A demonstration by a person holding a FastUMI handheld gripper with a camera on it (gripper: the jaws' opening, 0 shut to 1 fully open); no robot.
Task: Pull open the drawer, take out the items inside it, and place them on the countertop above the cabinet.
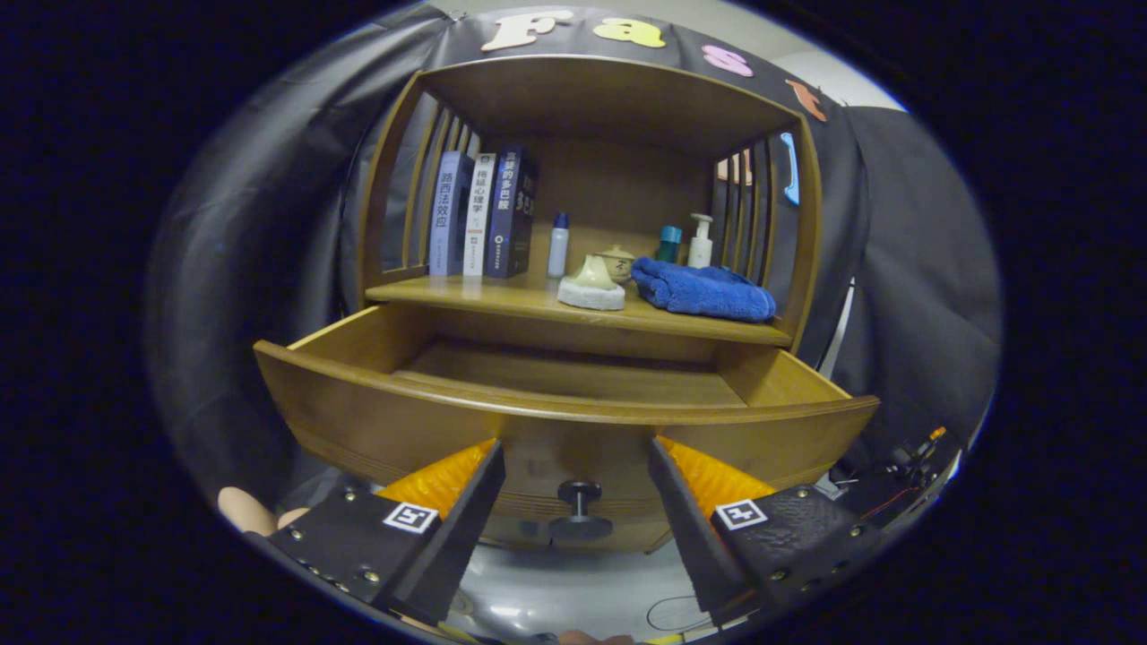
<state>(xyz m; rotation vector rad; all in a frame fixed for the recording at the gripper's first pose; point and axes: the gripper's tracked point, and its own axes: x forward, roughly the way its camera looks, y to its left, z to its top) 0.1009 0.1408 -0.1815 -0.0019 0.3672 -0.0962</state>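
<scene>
While your gripper point(578, 466) hung in front of the cabinet, the wooden drawer point(564, 408) stood pulled well out beneath the countertop point(502, 300), and what you could see of its floor was bare wood. On that countertop lay a folded blue towel point(703, 288) beside a small pale dish point(591, 285). Your fingers were spread wide, holding nothing, with the drawer's dark knob point(580, 494) between them, touching neither.
</scene>
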